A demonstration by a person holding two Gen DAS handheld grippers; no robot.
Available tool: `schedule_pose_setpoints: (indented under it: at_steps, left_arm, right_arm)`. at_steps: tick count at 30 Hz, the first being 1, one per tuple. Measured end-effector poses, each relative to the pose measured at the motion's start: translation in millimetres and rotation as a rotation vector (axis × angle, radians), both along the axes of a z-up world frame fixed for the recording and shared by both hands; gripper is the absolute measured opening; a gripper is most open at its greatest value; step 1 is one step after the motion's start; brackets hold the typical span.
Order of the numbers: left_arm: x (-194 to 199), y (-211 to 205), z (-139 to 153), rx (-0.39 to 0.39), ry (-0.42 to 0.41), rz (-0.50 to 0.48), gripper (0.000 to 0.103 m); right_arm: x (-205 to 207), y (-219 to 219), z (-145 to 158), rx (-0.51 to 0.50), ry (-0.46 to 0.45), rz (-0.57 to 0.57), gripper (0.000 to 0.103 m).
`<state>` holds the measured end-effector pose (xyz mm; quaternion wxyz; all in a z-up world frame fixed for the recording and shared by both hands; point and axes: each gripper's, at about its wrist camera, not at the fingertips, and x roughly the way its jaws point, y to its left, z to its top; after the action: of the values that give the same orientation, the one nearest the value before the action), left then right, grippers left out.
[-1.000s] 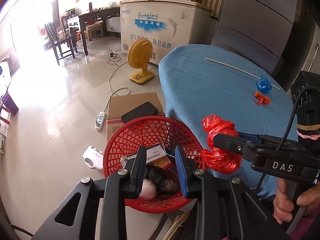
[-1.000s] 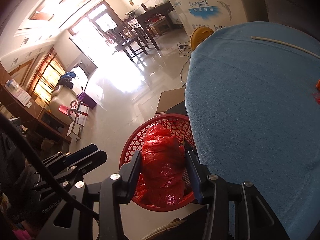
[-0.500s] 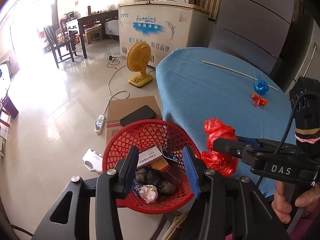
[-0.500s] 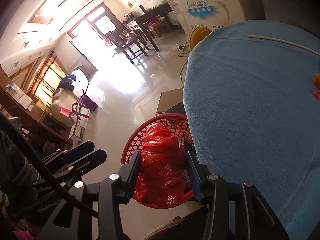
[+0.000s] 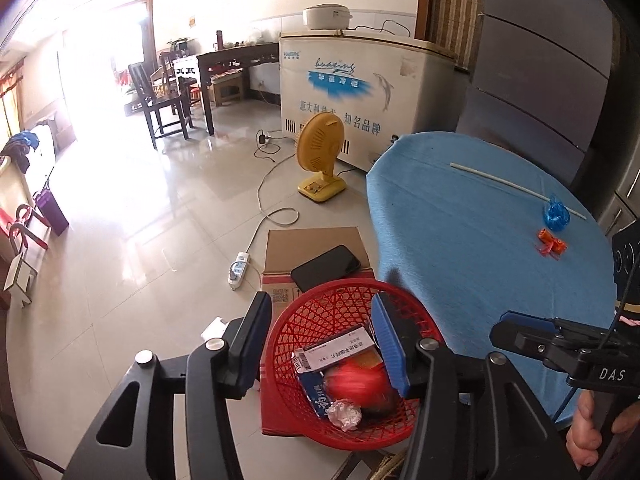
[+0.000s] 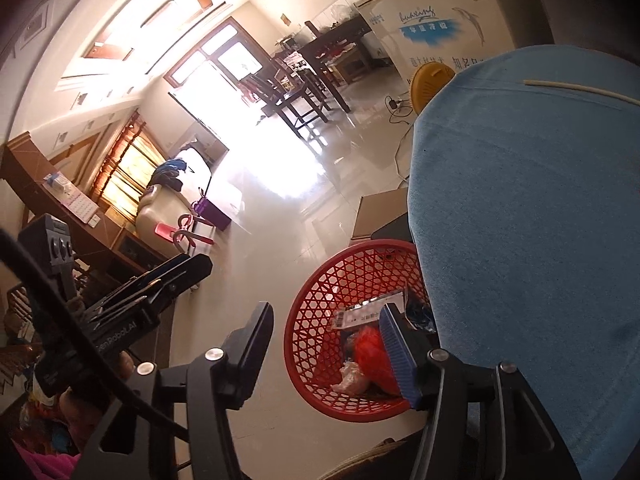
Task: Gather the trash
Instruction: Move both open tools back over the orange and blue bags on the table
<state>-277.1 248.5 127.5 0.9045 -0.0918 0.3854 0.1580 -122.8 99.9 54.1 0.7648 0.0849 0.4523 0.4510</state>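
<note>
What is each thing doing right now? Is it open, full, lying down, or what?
left gripper: jaws opening, nothing between them
right gripper: jaws opening, nothing between them
red basket: upright on the floor, partly filled with trash
red bag: in the basket, blurred
blue scrap: lying on the table
orange scrap: lying on the table
yellow fan: standing on the floor

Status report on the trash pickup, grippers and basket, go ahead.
Left gripper and right gripper both opening, nothing between the jaws. Red bag in the red basket. Blue scrap and orange scrap on the table. Nothing in the way.
</note>
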Motion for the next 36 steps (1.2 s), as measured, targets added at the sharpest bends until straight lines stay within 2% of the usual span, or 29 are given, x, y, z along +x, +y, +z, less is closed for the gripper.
schedule_pose_setpoints:
  at_steps: [10,16,18,21,27,36]
  left_arm:
    - [0.3,-14.8,-1.4,-0.002,0.005,-0.041,0.053]
    - [4.0,-31.1,1.7,-0.035,0.01,-0.072,0.056]
    - [4.1,-42.3,7.0,-0.037,-0.003,-0.094,0.06]
    - [4.4,-62.3,16.0,-0.013,-0.025,-0.132,0.066]
    - [7.5,-99.3,41.8,0.034,-0.068,-0.189,0.073]
    - [5.2,-151.5,84.3,0.196,-0.195,-0.264,0.074]
  right_arm:
    - [-0.1,-11.9,-3.3,-0.028,-0.001,-0.048,0.059]
    - [6.4,-31.2,-1.0,-0.034,0.002,-0.122,0.059]
    - [8.6,-46.3,4.5,-0.018,-0.01,-0.168,0.059]
    - [10.1,-69.4,16.1,-0.002,-0.036,-0.241,0.062]
    - [2.3,-109.8,38.9,-0.007,-0.145,-0.385,0.067]
    - [-13.0,-149.9,70.0,-0.014,-0.277,-0.48,0.068]
